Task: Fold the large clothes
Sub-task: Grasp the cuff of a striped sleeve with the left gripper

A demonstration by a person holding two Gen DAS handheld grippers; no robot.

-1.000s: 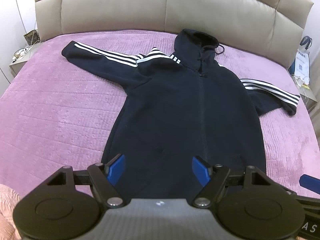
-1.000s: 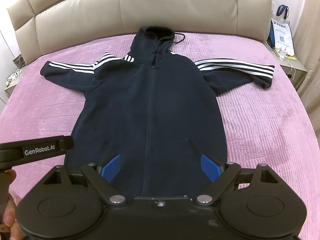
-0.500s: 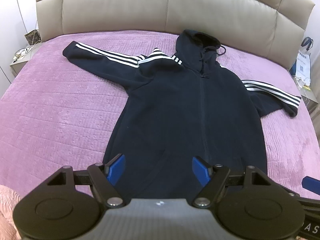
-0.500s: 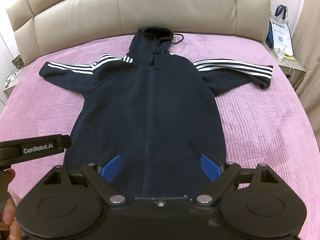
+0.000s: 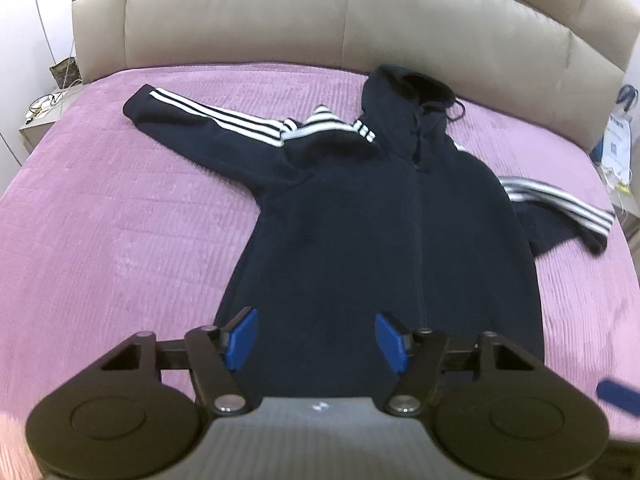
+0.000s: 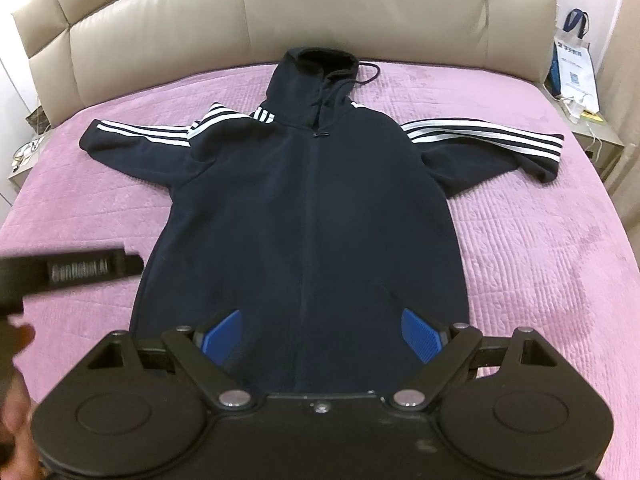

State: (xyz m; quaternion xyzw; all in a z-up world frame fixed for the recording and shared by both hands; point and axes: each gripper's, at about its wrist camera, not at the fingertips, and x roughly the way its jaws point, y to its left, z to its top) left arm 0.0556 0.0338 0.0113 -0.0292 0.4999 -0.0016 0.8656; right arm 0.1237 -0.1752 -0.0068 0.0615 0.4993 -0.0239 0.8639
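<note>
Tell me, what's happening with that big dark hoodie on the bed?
A person holding a gripper in each hand is getting ready to fold the hoodie. It lies flat and face up on the purple bedspread, both striped sleeves spread out, hood toward the headboard. The left gripper and right gripper hover over its bottom hem. Neither holds anything; the left one's jaws are closing with nothing between them. No fold has been made yet.

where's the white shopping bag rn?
Right wrist view, far right: the white shopping bag stands on the nightstand beside the bed's headboard, past the hoodie sleeve's cuff. The left wrist view shows only its edge.
</note>
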